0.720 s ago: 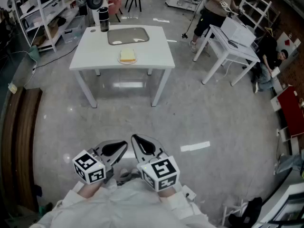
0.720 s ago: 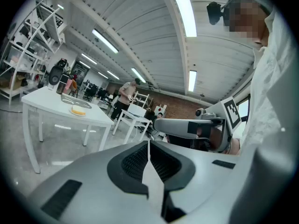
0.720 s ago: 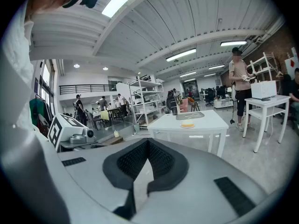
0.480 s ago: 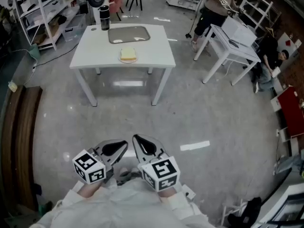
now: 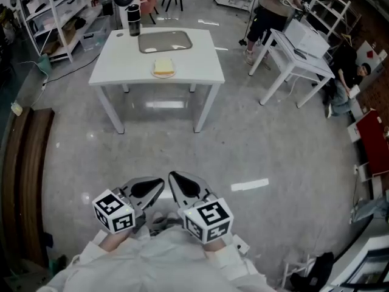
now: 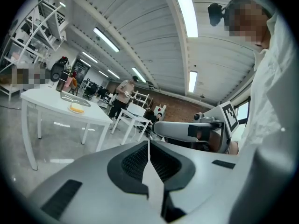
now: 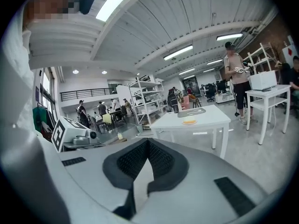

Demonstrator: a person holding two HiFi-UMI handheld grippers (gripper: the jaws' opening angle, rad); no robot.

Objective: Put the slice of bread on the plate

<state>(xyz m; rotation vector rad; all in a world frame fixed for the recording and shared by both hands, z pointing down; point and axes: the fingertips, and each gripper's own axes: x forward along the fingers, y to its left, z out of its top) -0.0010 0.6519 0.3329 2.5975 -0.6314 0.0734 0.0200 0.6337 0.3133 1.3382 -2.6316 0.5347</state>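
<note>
At twelve o'clock the pale square bread slice [image 5: 162, 67] sits on a round white plate [image 5: 154, 74] atop a white table [image 5: 115, 59]. At six, the grey left gripper [image 5: 157, 184] and right gripper [image 5: 176, 180] have their jaws together, empty.

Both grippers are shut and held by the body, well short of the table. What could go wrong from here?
1. The bread already lies on the plate. Another grasp might drag it off, and the plate sits near the table's front edge.
2. The left gripper and right gripper are shut; reaching in like that would likely shove the bread.
3. Overreaching could knock the bottle at the far corner.
</note>
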